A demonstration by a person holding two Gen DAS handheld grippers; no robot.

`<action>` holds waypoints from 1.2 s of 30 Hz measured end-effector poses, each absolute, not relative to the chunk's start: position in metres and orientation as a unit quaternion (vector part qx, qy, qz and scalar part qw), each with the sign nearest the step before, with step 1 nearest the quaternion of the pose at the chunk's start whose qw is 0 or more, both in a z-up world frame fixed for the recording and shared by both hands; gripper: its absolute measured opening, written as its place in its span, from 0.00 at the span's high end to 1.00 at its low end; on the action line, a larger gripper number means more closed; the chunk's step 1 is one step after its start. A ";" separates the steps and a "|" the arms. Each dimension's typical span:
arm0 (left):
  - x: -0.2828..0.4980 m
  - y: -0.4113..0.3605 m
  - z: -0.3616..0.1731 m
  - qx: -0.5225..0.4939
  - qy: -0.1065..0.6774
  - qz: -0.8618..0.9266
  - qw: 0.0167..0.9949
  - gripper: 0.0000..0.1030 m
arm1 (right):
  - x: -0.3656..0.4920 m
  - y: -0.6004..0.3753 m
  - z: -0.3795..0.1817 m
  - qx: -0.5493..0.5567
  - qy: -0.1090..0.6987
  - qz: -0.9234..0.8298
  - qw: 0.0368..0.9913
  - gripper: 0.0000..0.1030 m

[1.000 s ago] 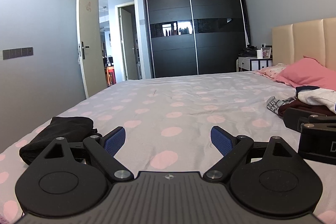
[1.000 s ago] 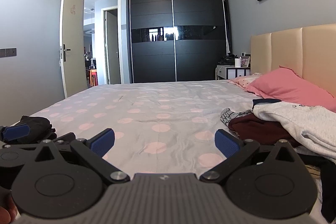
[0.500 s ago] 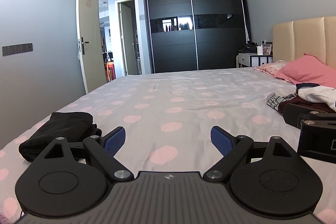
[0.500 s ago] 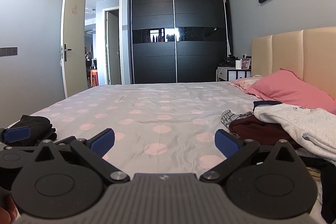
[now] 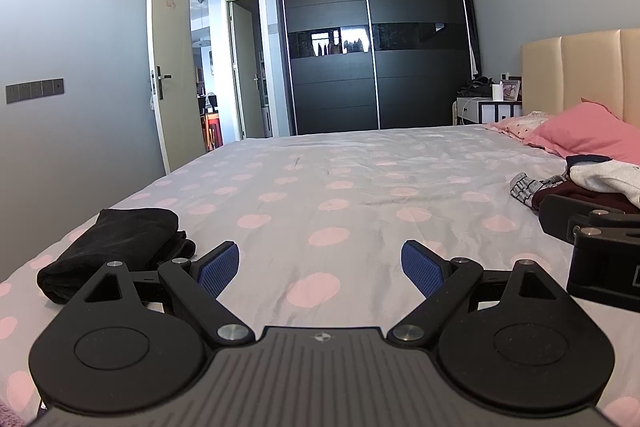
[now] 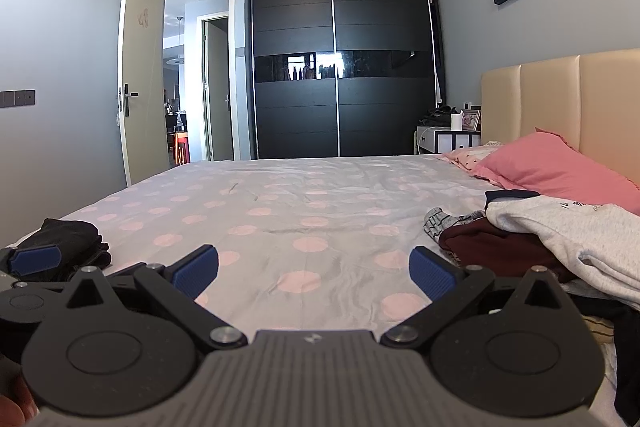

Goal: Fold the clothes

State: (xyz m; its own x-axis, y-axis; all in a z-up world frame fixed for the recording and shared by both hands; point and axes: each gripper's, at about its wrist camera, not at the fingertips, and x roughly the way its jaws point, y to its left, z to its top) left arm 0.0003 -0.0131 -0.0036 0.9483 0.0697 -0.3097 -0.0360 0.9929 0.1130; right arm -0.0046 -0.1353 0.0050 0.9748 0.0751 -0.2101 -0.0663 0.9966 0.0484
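On the bed (image 5: 360, 195), one folded black garment (image 5: 112, 247) is sitting far left; unfolded clothes pile (image 6: 560, 243) is waiting right. Left gripper (image 5: 320, 267) and right gripper (image 6: 314, 267) are hovering, fingers apart, empty.

From my left wrist view, the pile of clothes (image 5: 600, 183) beside the pink pillow (image 5: 588, 137) runs off the right edge, its near side hidden behind the right gripper's body, so I cannot count the garments. In my right wrist view the same pile (image 6: 560, 239) is cut by the right and lower edges, and the print on its white top garment (image 6: 576, 227) is too small for me to read. On the far side of the bed from that pile, the folded black garment (image 6: 68, 239) is partly covered by a blue pad (image 6: 36, 259) of the left gripper.
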 end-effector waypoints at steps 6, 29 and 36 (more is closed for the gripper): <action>0.000 -0.012 -0.002 0.054 0.158 0.025 0.986 0.13 | -0.005 -0.134 0.004 0.019 0.104 0.038 0.994 0.01; -0.002 -0.005 -0.008 0.056 0.161 0.026 0.985 0.13 | -0.006 -0.133 0.003 0.020 0.105 0.041 0.993 0.01; -0.002 -0.006 -0.008 0.059 0.164 0.024 0.984 0.13 | -0.006 -0.133 0.003 0.017 0.110 0.040 0.993 0.01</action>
State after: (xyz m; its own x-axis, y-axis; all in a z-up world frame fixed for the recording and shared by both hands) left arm -0.0017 -0.0060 -0.0085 0.9448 0.0673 -0.3206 -0.0285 0.9919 0.1242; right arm -0.0059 -0.1331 0.0031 0.9727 0.0837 -0.2162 -0.0762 0.9962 0.0431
